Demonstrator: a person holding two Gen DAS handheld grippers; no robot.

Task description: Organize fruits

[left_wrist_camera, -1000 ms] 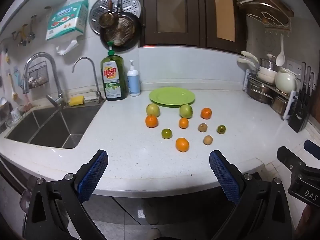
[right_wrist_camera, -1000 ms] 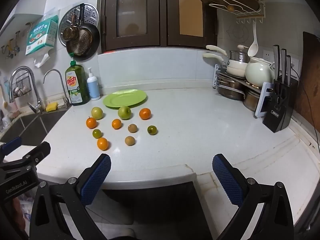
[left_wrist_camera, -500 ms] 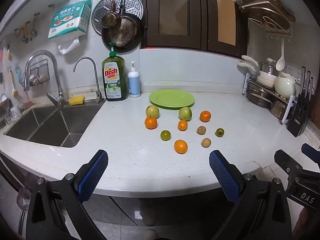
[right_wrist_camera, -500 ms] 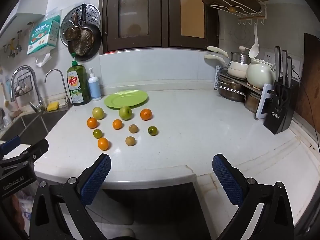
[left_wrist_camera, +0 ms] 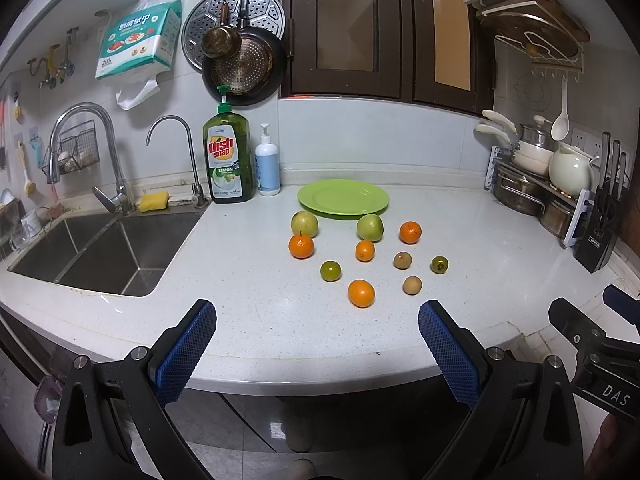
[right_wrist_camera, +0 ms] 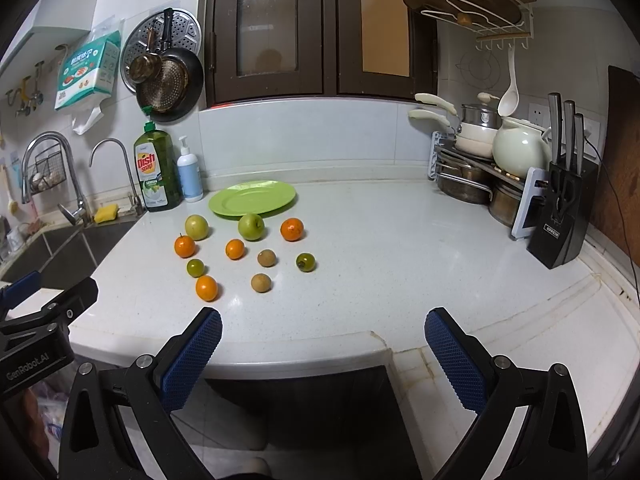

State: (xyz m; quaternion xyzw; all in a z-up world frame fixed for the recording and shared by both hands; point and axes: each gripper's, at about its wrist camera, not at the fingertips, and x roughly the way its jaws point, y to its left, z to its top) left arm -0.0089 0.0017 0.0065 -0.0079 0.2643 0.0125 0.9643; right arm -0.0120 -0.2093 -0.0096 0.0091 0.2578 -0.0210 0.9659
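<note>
Green plate point(left_wrist_camera: 343, 197) sat bare at 12 o'clock of the scattered fruit on the white surface point(left_wrist_camera: 256, 304). My left tongs point(left_wrist_camera: 314, 332) and right tongs point(right_wrist_camera: 322, 334) hung spread, holding nothing. I judged the nearest orange point(left_wrist_camera: 361, 293) the best first pick, approached squarely from 6 o'clock.

Bright fruit on a white speckled desk point(left_wrist_camera: 248, 280) beside a lime-green plate point(left_wrist_camera: 343, 197).

Four oranges point(left_wrist_camera: 361, 293) are vivid orange; two apples point(left_wrist_camera: 370, 227) near the plate are yellow-green; two small citrus point(left_wrist_camera: 330, 271) are dark green; two small round fruits point(left_wrist_camera: 412, 285) are tan-brown. Both tools, left tool point(left_wrist_camera: 316, 354) and right tool point(right_wrist_camera: 322, 354), are black, with blue cross-hatched pads point(left_wrist_camera: 186, 354).
</note>
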